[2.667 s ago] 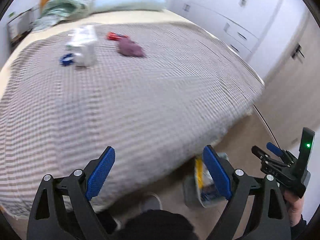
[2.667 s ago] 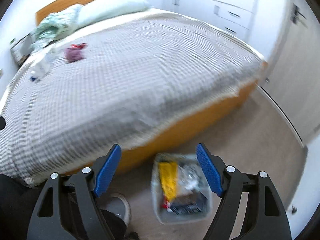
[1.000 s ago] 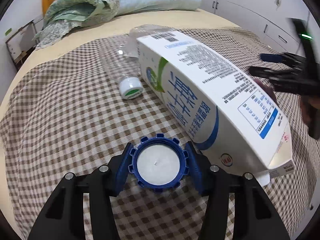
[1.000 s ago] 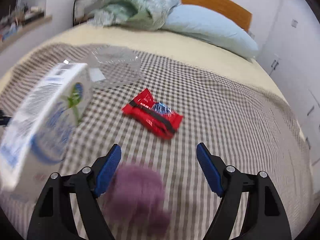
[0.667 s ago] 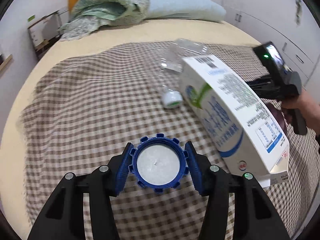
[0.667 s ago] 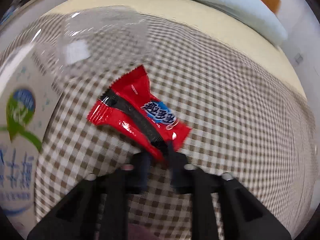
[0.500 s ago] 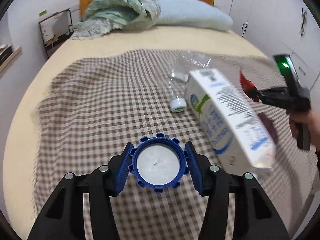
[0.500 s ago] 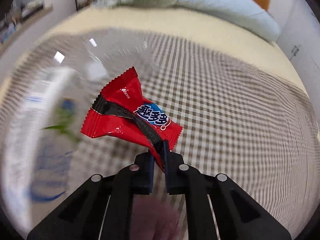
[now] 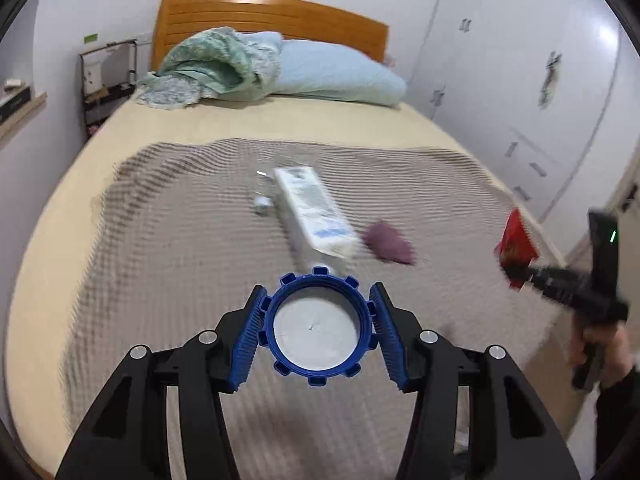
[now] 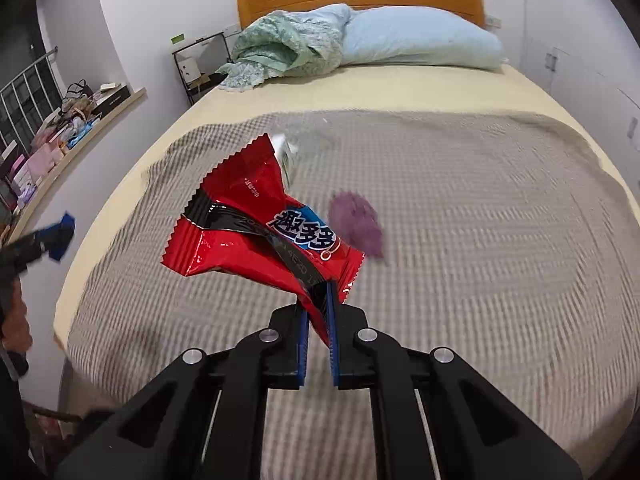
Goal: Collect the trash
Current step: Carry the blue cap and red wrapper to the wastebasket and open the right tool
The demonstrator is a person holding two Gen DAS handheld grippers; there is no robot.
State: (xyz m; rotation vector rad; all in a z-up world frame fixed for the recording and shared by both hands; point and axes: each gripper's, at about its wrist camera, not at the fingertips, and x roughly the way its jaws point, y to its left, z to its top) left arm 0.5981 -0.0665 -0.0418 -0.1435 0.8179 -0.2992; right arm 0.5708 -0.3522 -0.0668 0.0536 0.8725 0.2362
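Observation:
My left gripper (image 9: 318,330) is shut on a blue notched lid (image 9: 318,326) with a white inside, held above the checked blanket (image 9: 180,248). My right gripper (image 10: 318,318) is shut on the corner of a red snack wrapper (image 10: 256,232) and holds it in the air over the bed; it also shows in the left wrist view (image 9: 516,240) at the far right. On the blanket lie a white milk carton (image 9: 312,208), a clear plastic bottle with a white cap (image 9: 262,204) and a purple crumpled wad (image 9: 388,240).
A pale blue pillow (image 9: 340,76) and a green bundled quilt (image 9: 212,64) lie by the wooden headboard (image 9: 272,20). White wardrobes (image 9: 532,80) stand on the right. A cluttered shelf (image 10: 60,124) runs along the left wall.
Both grippers have pulled back and up from the bed. The right one closed on the red wrapper and lifted it off the blanket. The left one still carries the blue lid.

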